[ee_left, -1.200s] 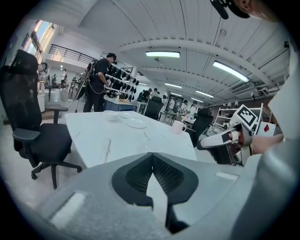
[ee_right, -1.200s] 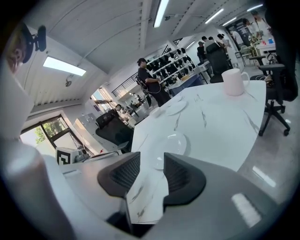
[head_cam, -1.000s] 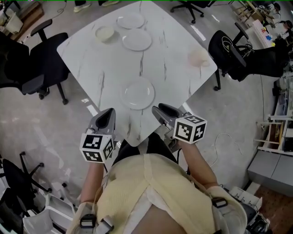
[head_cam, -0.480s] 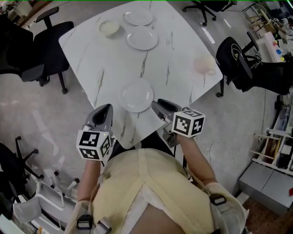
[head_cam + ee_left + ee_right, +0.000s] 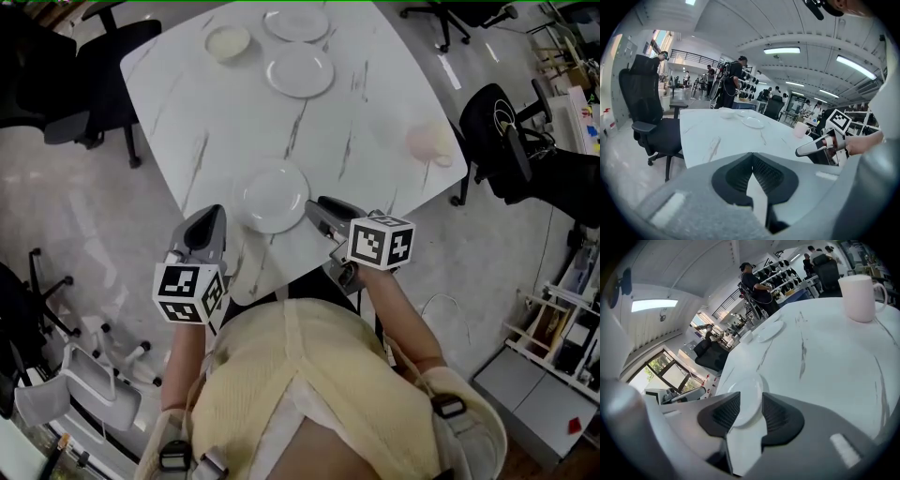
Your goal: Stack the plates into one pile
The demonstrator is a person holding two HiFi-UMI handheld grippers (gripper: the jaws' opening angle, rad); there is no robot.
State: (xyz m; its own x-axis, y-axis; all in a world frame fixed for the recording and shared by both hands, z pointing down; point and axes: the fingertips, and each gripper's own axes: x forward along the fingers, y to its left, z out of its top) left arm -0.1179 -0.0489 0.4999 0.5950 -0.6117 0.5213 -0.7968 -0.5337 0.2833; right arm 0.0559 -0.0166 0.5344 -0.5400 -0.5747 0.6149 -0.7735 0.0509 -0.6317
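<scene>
My left gripper (image 5: 208,219) — jaws pressed together, empty — held beside my right gripper (image 5: 316,206), whose jaws stand apart; both forearms (image 5: 401,319) extended forward.

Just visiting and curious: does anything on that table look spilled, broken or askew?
Nothing stands out: the near plate, middle plate, far plate and bowl lie flat on the table, the pink mug stands upright, no spill shows.

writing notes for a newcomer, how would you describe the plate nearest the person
Start at the white marbled table, then its corner nearest the person. The white plate lies there alone, ahead of the right hand-held gripper; the other two plates sit together at the far corner beside a bowl.
</scene>
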